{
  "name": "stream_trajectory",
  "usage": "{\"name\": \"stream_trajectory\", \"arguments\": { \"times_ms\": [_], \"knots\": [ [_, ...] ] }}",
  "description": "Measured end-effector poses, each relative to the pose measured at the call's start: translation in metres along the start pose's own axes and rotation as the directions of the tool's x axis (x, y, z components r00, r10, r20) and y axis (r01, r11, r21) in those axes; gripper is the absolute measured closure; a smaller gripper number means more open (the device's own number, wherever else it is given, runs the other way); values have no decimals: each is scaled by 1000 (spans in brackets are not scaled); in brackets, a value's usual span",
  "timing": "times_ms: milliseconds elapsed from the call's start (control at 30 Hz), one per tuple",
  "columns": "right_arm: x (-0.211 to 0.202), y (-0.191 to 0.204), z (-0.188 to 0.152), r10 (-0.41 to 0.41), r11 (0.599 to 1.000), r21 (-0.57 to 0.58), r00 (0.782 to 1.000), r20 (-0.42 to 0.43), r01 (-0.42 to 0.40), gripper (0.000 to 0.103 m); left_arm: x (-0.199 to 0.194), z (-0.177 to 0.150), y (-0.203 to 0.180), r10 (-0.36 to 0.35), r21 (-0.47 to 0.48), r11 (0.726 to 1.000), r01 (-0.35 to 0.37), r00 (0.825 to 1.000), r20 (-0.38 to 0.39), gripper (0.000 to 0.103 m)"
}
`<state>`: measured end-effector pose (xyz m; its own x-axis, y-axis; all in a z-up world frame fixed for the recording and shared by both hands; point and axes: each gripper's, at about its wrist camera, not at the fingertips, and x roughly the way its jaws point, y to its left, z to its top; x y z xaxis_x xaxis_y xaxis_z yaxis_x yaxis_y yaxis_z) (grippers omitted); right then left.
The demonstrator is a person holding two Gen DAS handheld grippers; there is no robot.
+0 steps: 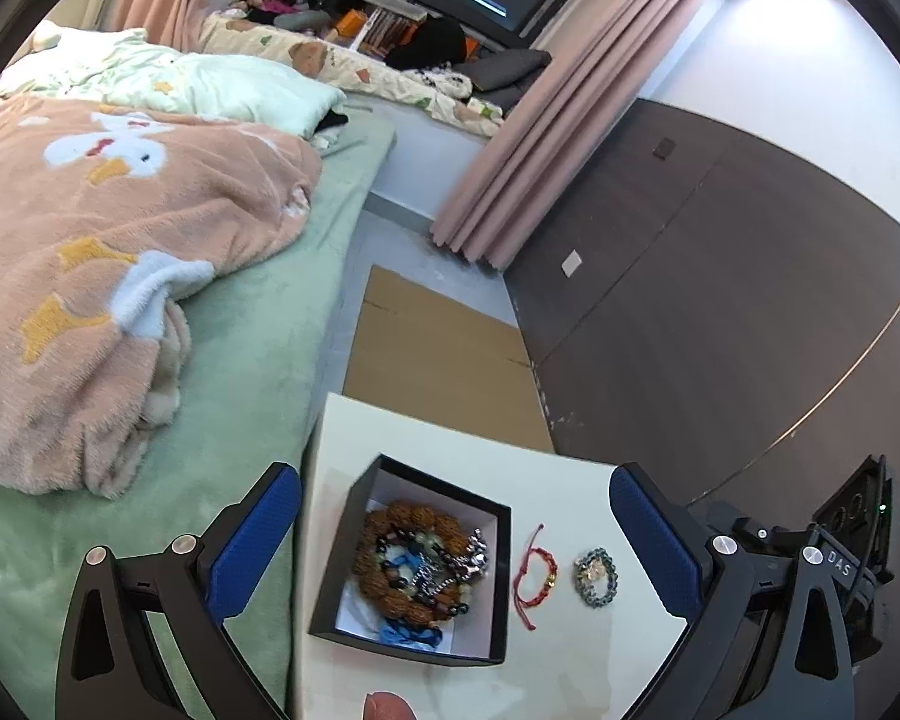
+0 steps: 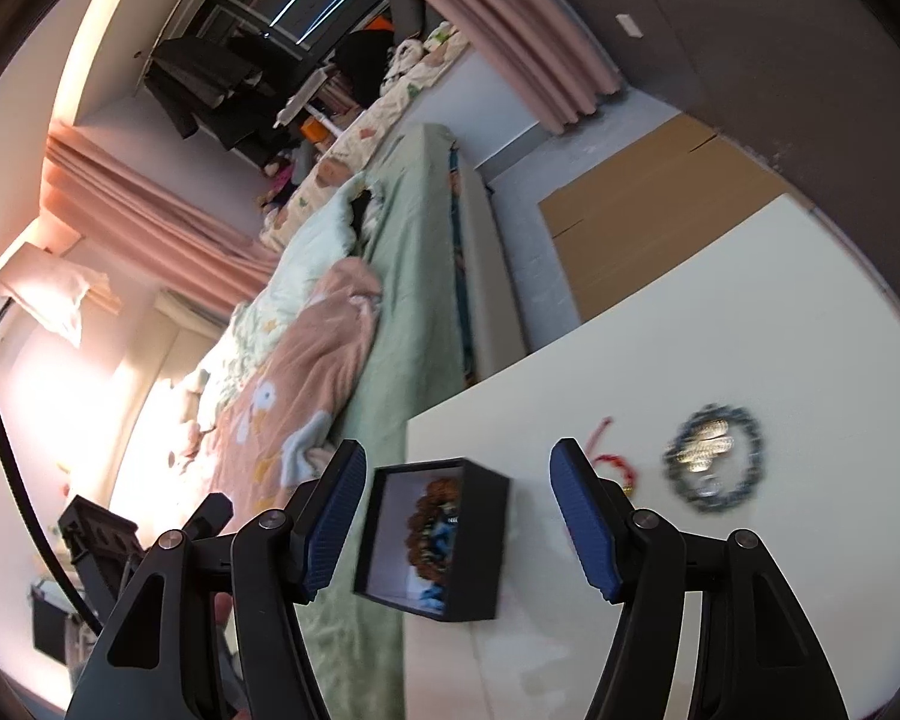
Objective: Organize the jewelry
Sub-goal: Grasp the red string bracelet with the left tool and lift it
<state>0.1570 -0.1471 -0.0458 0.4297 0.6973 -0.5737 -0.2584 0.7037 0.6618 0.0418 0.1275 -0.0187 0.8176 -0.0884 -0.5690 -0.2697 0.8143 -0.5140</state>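
Observation:
A black jewelry box (image 1: 498,570) with a white lining sits on the white table (image 1: 576,480) and holds a brown bead bracelet (image 1: 390,528) tangled with dark beads, a silver chain and blue cord. Right of the box lie a red cord bracelet (image 1: 537,567) and a blue-grey bead bracelet (image 1: 596,577). My left gripper (image 1: 455,531) hangs open above the box, with nothing between its blue pads. In the right wrist view my right gripper (image 2: 457,510) stands open and empty over the box (image 2: 480,546), with the red cord bracelet (image 2: 615,459) and the bead bracelet (image 2: 714,456) to its right.
A bed with a green sheet (image 1: 252,372) and a pink fleece blanket (image 1: 90,276) borders the table's left side. Flattened cardboard (image 1: 438,354) lies on the floor beyond the table, next to a dark wall panel (image 1: 720,276) and pink curtains (image 1: 540,138).

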Motion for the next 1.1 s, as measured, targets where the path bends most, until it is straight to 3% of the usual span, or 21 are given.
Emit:
{"name": "stream_trajectory", "arguments": {
  "times_ms": [167,433,567,667,733,800,867,1100],
  "knots": [
    [-10,-18,3,-84,996,-6,996,-22,84,38,20,-11,-21,29,51,998,-26,997,-70,0],
    [-28,-54,9,-188,982,-2,981,-44,188,38,37,-27,-56,23,130,991,-10,995,-95,0],
    [-29,-71,13,-260,965,25,963,-66,262,38,47,-37,-74,8,181,983,11,994,-108,3],
    [-27,-84,14,-284,955,58,954,-100,290,38,57,-47,-86,2,222,975,29,990,-138,17],
    [-25,-92,15,-291,951,78,950,-117,301,38,66,-54,-94,12,248,968,29,987,-163,32],
    [-26,-98,16,-337,933,92,934,-120,349,38,75,-60,-100,19,270,962,34,982,-189,40],
    [-26,-101,18,-360,923,100,925,-121,373,38,84,-67,-106,23,294,955,40,978,-209,42],
    [-26,-108,25,-338,926,129,931,-138,355,38,108,-82,-119,37,350,935,55,967,-253,42]
  ]
}}
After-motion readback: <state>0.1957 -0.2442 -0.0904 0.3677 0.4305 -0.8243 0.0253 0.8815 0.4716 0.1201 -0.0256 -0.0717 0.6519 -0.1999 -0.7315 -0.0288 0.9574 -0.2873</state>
